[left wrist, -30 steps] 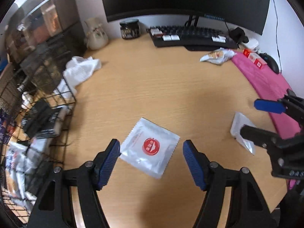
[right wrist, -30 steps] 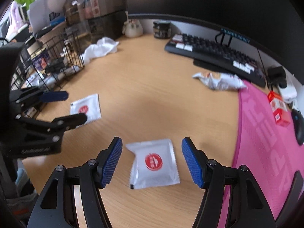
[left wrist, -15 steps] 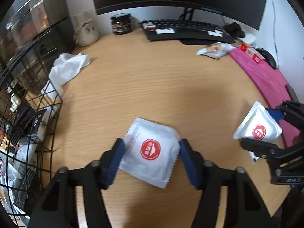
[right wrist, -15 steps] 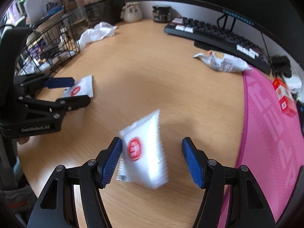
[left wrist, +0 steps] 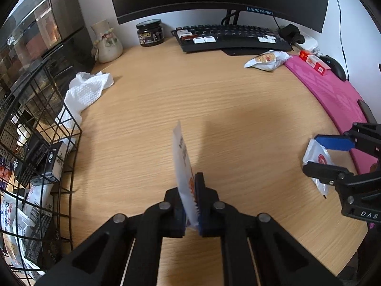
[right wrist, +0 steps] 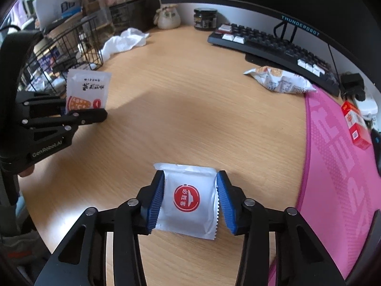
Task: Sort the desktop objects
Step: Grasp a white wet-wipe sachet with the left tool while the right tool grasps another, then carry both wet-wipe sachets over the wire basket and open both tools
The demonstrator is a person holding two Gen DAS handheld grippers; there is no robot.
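My left gripper (left wrist: 191, 200) is shut on a white sachet (left wrist: 183, 162) and holds it edge-up above the wooden desk (left wrist: 190, 100). The same sachet (right wrist: 87, 90) shows upright in the right wrist view, clamped by the left gripper (right wrist: 95, 114). My right gripper (right wrist: 190, 199) is closed against the sides of a second white sachet with a red round logo (right wrist: 188, 200), held just above the desk. In the left wrist view the right gripper (left wrist: 331, 155) holds that sachet (left wrist: 316, 157) at the right.
A black wire basket (left wrist: 35, 143) with packets stands at the left. A crumpled white tissue (left wrist: 88, 90), a vase (left wrist: 106, 43), a dark jar (left wrist: 150, 32), a keyboard (left wrist: 233, 38), a snack bag (left wrist: 266, 59), a pink mat (left wrist: 333, 95) and a red box (left wrist: 314, 62) surround the desk.
Both grippers have closed on their sachets and lifted them off the desk. The left sachet has turned from flat to edge-up; the right one has settled flat between the fingers.
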